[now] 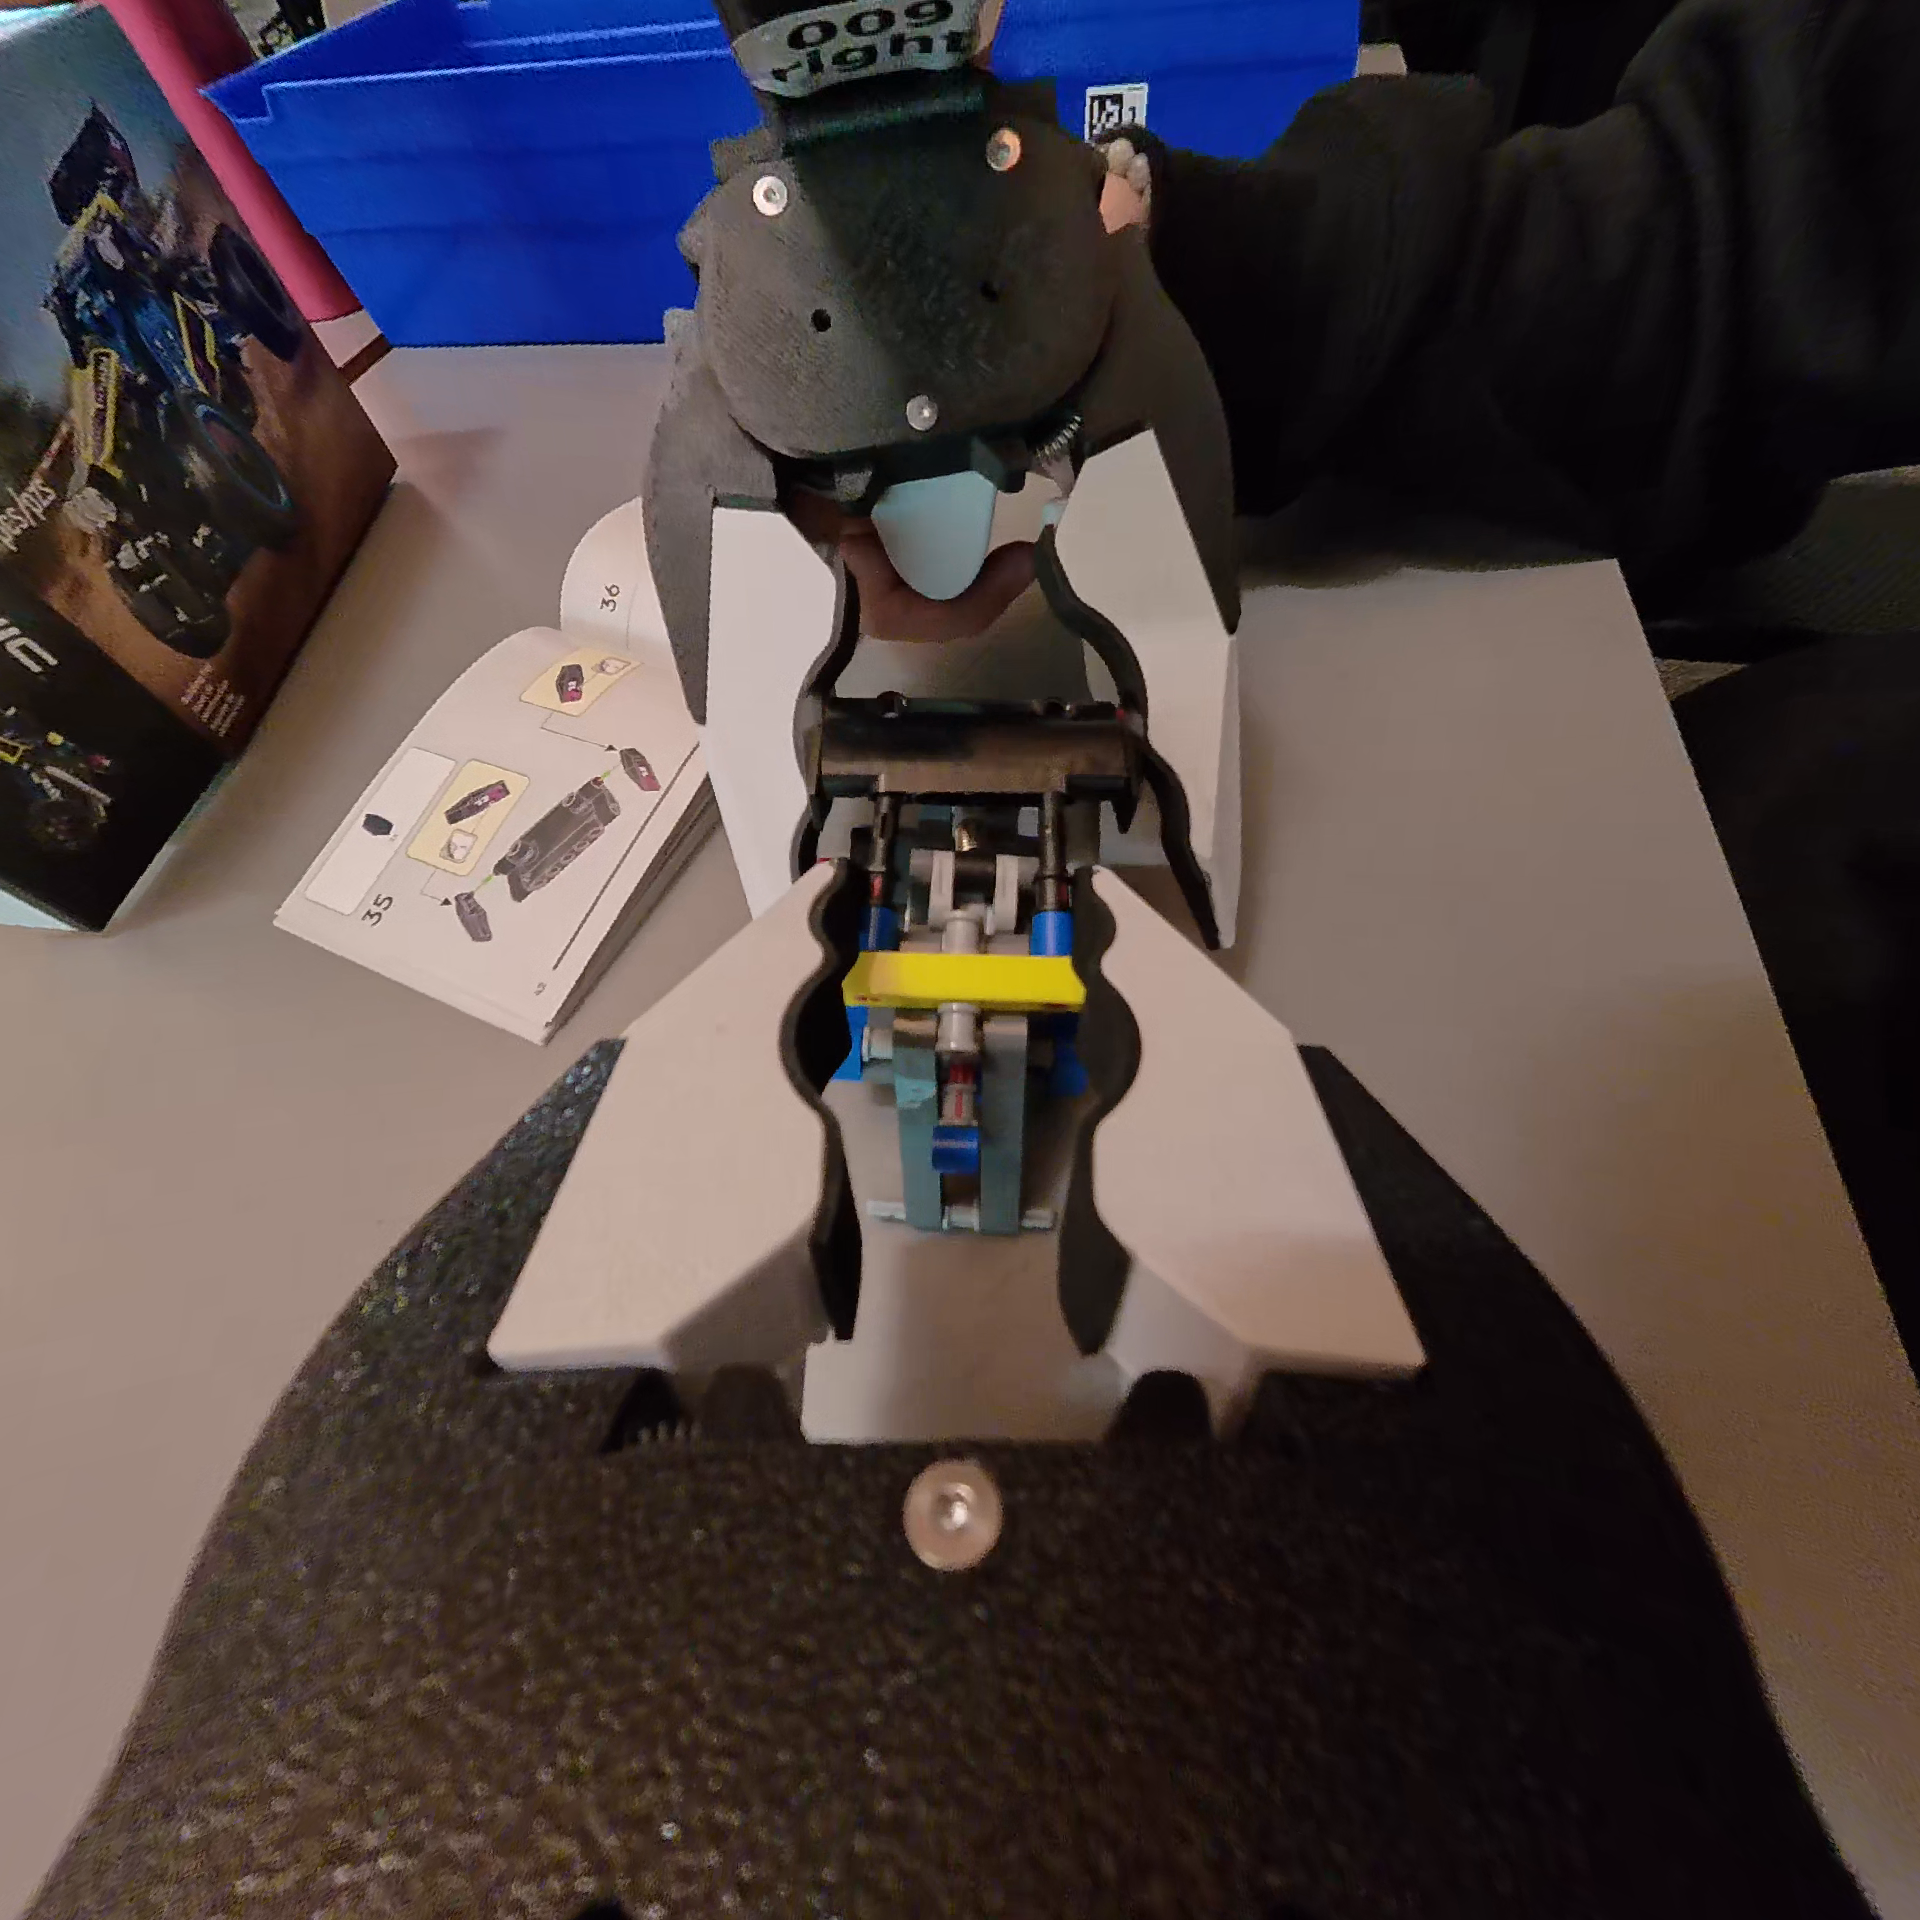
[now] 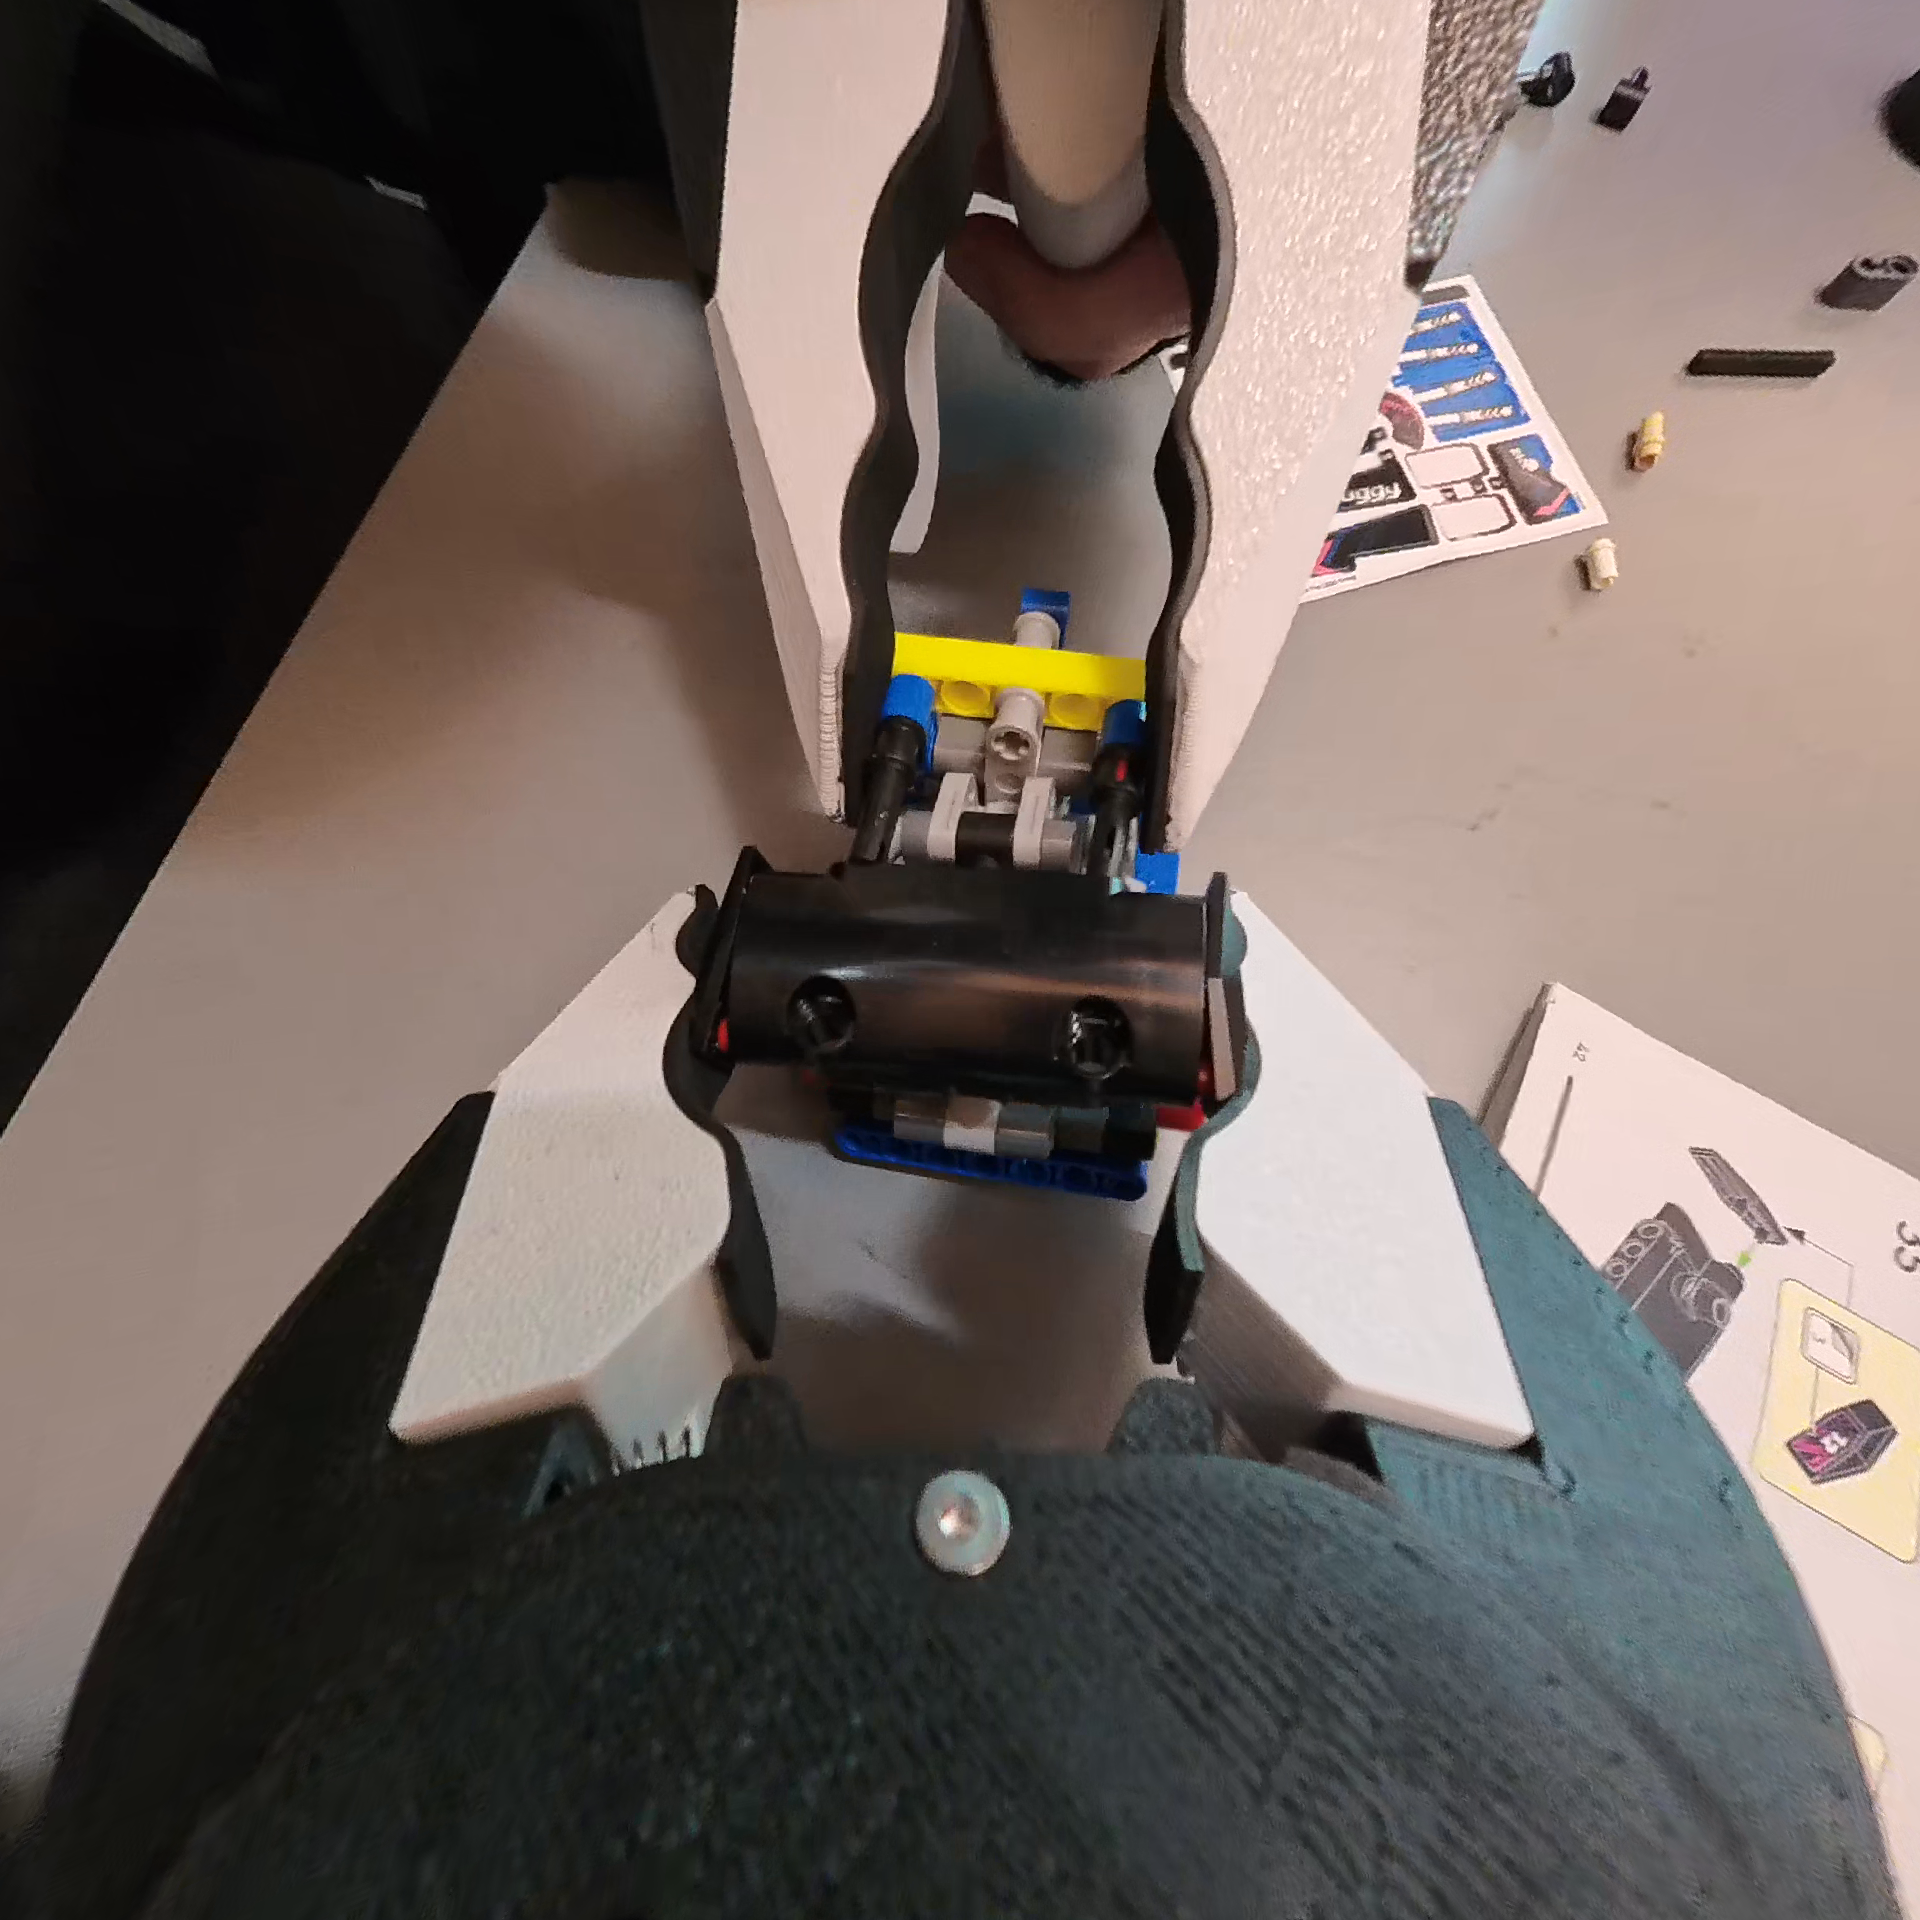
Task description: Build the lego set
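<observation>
Two claws, left claw (image 1: 961,997) narrow, right claw (image 2: 961,997) wide, each pinching one brick model (image 2: 966,987).

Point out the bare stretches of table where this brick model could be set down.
Bare table lies on the side away from the instruction booklet. The strip along the dark edge is free too. Crowded: around the sticker sheet and loose small parts.

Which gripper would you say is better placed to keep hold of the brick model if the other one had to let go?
Probably the right gripper: its pads clamp both ends of the model's wide black block. The left gripper pinches only the narrower end with the yellow beam.
</observation>
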`<state>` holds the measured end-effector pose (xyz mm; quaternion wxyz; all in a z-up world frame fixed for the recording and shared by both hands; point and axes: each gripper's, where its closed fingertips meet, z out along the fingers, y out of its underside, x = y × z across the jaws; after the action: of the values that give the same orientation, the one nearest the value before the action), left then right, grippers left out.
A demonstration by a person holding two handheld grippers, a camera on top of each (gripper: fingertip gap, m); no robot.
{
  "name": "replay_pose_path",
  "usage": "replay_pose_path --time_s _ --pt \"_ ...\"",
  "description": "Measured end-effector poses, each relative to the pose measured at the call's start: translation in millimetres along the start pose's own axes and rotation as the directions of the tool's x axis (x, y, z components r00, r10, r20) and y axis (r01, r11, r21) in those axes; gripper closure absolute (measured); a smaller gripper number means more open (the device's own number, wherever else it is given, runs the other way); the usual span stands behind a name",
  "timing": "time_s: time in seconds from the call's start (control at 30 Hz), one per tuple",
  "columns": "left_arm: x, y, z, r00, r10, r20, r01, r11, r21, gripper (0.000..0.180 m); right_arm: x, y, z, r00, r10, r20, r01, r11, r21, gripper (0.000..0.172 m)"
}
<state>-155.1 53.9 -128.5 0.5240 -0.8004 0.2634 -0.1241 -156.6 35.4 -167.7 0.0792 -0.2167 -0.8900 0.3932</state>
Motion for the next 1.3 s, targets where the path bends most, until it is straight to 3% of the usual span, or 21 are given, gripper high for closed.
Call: replay_pose_path --time_s 0.23,0.43,0.7,0.83,1.3 --pt "1 0 1 1.0 0.001 -0.004 -0.001 1.0 0.0 0.143 -4 5 -2 0.999 0.045 0.012 -0.044 0.996 -0.083 0.082" --pt "0 0 1 1.0 -0.008 0.005 0.008 1.0 0.002 0.142 -6 -3 0 0.994 0.086 0.073 -0.089 0.995 0.044 0.081" --pt "-1 1 1 0.999 -0.049 0.002 0.049 0.999 0.005 0.143 -1 0 1 0.998 0.064 0.029 -0.064 0.998 -0.004 0.081" --pt "-1 1 2 0.998 -0.065 -0.001 0.065 0.998 0.005 0.143 -3 -3 1 0.992 0.122 0.043 -0.123 0.992 0.029 0.081" --pt "-4 0 1 0.984 -0.172 -0.036 0.174 0.983 0.061 0.143 2 -6 4 0.997 0.039 0.062 -0.047 0.99 0.135 0.081"
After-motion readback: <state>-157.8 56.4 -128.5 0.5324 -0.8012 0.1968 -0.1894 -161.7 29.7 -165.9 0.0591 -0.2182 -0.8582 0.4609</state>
